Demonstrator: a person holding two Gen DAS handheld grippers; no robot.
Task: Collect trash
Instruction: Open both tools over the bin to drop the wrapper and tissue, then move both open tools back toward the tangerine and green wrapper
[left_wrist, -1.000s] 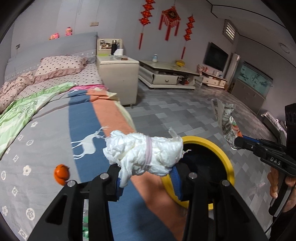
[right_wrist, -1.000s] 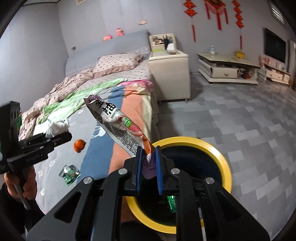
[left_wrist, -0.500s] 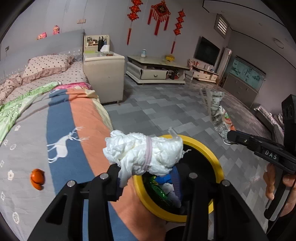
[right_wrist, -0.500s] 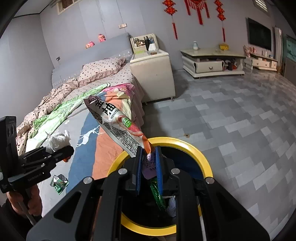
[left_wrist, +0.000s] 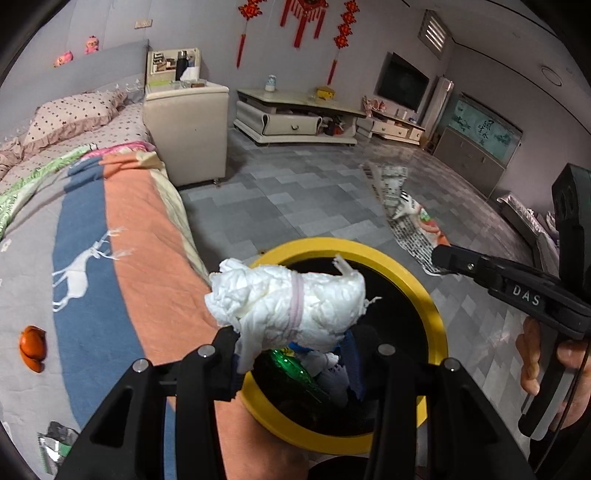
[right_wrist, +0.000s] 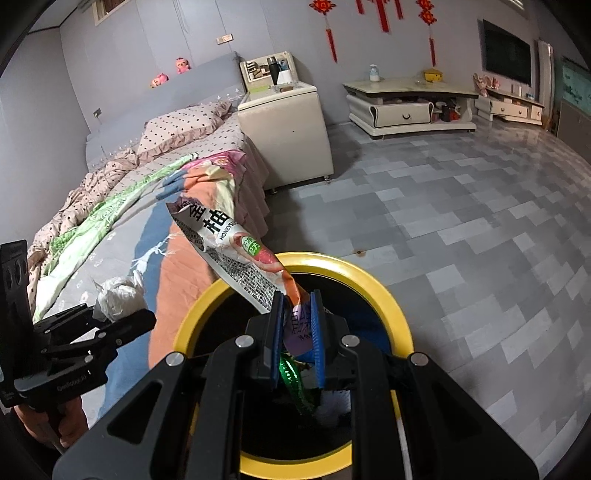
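Left gripper (left_wrist: 291, 343) clamps a crumpled tissue wad (left_wrist: 286, 304); right gripper (right_wrist: 297, 328) pinches a long snack wrapper (right_wrist: 236, 254) by its lower end. Directly below and ahead of both sits the yellow-rimmed bin (left_wrist: 417, 291), litter already inside. Risk: the wrapper leans past the rim toward the bed (right_wrist: 122, 254) and could fall outside on release. Farther left, an orange peel (left_wrist: 33, 347) lies uncollected.

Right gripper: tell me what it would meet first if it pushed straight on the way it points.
Probably the trash already lying in the yellow-rimmed bin; the right gripper, holding a snack wrapper, points into its opening.
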